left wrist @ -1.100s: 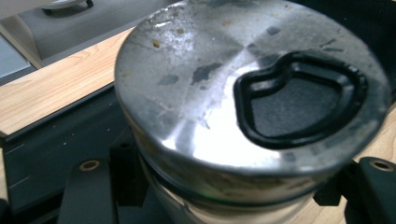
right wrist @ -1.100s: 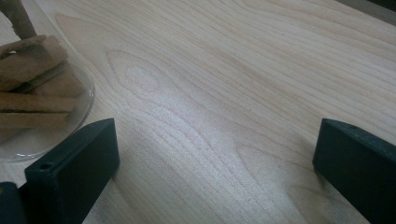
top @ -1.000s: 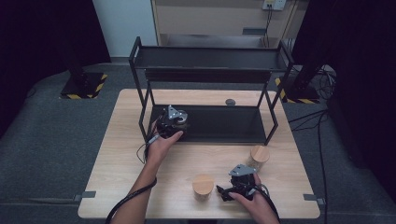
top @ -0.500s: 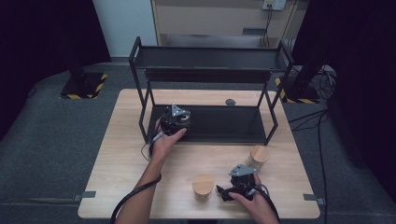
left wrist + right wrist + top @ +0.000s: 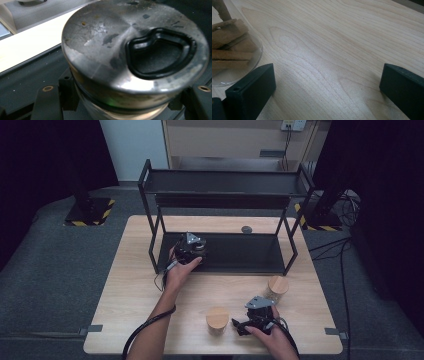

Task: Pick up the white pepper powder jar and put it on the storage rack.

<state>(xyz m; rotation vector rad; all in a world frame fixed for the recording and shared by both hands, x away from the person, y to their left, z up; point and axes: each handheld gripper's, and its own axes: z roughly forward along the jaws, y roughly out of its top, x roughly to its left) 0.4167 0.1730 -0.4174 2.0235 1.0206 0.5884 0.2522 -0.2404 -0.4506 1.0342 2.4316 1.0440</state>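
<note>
Left gripper view: left tongs [image 5: 125, 105] clamp metal-lidded jar [image 5: 135, 50], body cut off; right tongs [image 5: 327, 92] apart.

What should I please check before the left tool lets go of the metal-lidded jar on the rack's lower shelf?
1. Left tool clamped on the round glass jar with the scratched metal lid: ok, jaws flank it just under the lid.
2. Jar over the lower shelf of the black metal rack: ok.
3. Jar base resting on the shelf: cannot tell, the base is hidden.
4. Jar upright: cannot tell, the lid faces the camera at a slant.
5. Right tool out of the way: ok, open on the light wooden table, holding nothing.
6. Two wooden-lidded glass jars away from the rack: ok.
</note>
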